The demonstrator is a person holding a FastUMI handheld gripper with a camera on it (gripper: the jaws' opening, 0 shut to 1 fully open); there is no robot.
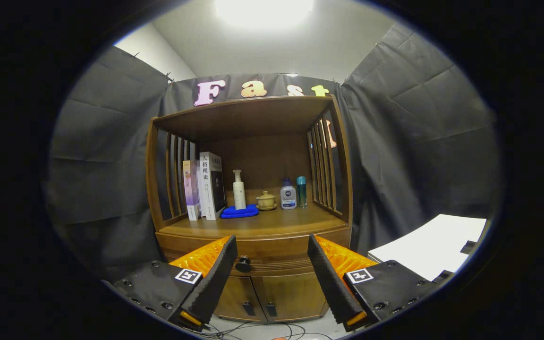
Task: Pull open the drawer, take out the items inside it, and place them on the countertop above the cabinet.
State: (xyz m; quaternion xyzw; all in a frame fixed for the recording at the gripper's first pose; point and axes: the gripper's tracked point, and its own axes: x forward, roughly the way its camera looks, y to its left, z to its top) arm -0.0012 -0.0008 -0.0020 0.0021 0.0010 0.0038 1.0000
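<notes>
Drawer closed beneath countertop, knob at twelve o'clock beyond left finger. Gripper spread wide, empty. Risk: fingers closing off-centre, slipping from small knob.

The wooden cabinet stands upright against the booth wall; its drawer, a shallow front under the countertop, sits closed; a dark round knob marks it, just beside the left finger; two lower doors are shut.
</notes>
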